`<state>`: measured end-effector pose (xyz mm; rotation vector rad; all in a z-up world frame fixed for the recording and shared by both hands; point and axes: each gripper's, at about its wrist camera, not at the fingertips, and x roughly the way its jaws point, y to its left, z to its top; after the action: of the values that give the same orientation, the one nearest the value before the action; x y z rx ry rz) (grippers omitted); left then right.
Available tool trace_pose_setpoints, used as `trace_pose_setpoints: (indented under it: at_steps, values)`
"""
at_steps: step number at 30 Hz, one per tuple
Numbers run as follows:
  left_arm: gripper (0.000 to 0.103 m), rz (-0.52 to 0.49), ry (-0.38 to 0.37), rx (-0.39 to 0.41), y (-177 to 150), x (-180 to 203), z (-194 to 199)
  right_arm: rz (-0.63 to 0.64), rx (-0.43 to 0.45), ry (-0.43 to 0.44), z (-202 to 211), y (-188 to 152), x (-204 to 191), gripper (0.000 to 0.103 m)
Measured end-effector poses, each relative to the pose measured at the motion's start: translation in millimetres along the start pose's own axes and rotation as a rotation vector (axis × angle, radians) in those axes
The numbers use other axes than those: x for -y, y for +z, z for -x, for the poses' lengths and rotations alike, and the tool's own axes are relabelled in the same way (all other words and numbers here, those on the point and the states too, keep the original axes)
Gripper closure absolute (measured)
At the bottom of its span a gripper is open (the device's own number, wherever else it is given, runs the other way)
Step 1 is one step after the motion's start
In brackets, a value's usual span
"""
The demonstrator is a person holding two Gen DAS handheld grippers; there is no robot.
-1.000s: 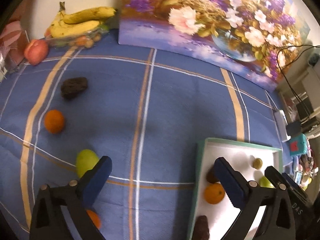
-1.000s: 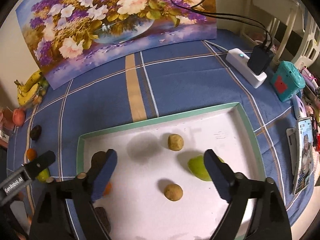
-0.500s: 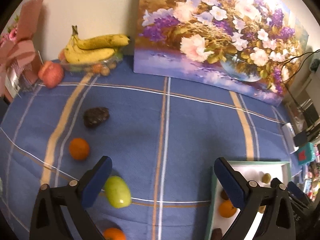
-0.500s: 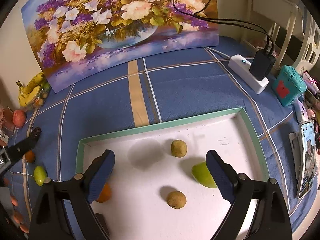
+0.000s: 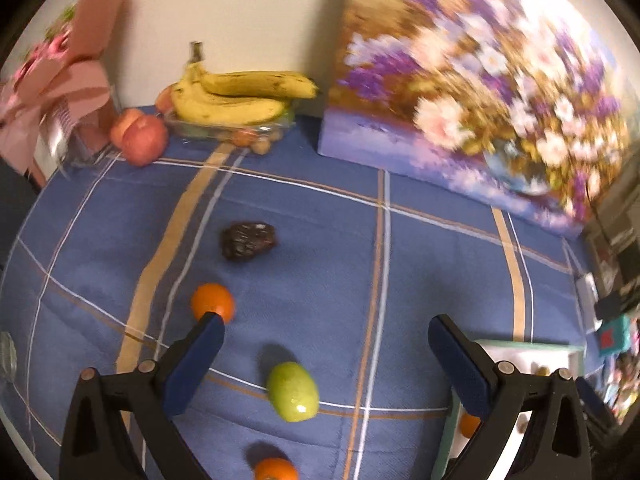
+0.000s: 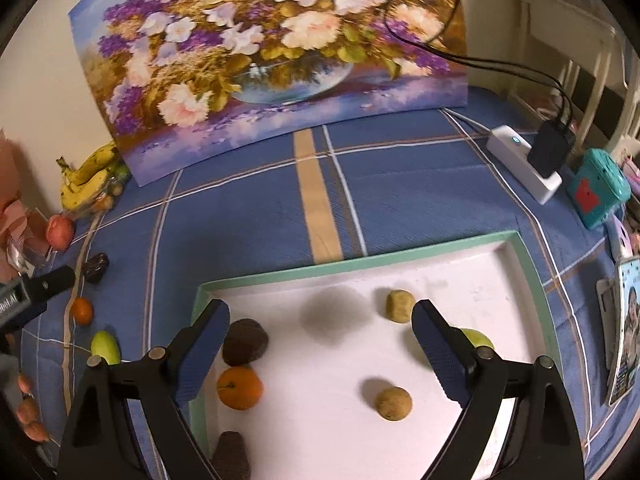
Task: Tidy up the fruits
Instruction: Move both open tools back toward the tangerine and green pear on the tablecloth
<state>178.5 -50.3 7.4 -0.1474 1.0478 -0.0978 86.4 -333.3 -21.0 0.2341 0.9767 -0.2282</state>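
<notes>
In the left wrist view my left gripper stands open above the blue checked cloth. A green fruit lies between and just below its fingertips, untouched. An orange sits by the left fingertip, a dark wrinkled fruit lies further back, and another orange shows at the bottom edge. My right gripper hangs open and empty over the white tray with the green rim. In the tray lie a dark fruit, an orange, two brown round fruits and a green fruit.
Bananas on a clear tub and a red apple stand at the back left by pink wrapping. A flower painting leans on the wall. A white power strip, a teal box and a phone lie on the right.
My left gripper has swung left and up, away from the tray, so the loose green fruit now lies between its fingers. The right gripper has barely moved.
</notes>
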Motion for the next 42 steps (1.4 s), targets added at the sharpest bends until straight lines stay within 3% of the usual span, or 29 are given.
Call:
trace_pose_setpoints:
  at_steps: [5, 10, 16, 24, 30, 34, 42]
  values:
    - [0.000, 0.131, -0.029, 0.048, 9, -54, 10, 0.027, -0.005, 0.042, -1, 3, -20, 0.010]
    - [0.000, 0.229, 0.022, 0.105, 14, -102, 22, 0.067, -0.036, 0.061, -9, 2, -45, 0.010]
    - [0.000, 0.333, 0.029, 0.100, 14, -148, 18, 0.082, -0.067, 0.130, -14, 7, -83, 0.010]
    - [0.000, 0.281, -0.030, 0.037, 18, -162, 5, 0.114, -0.126, 0.191, -20, 10, -142, 0.010]
    - [0.001, 0.224, -0.018, -0.036, 16, -158, -18, 0.201, -0.179, 0.208, -33, -3, -185, 0.011]
    - [0.002, 0.226, -0.065, -0.075, 11, -156, -34, 0.263, -0.209, 0.207, -43, -16, -207, 0.012]
    - [0.012, 0.168, -0.101, -0.149, 7, -136, -64, 0.336, -0.282, 0.196, -68, -43, -230, 0.014]
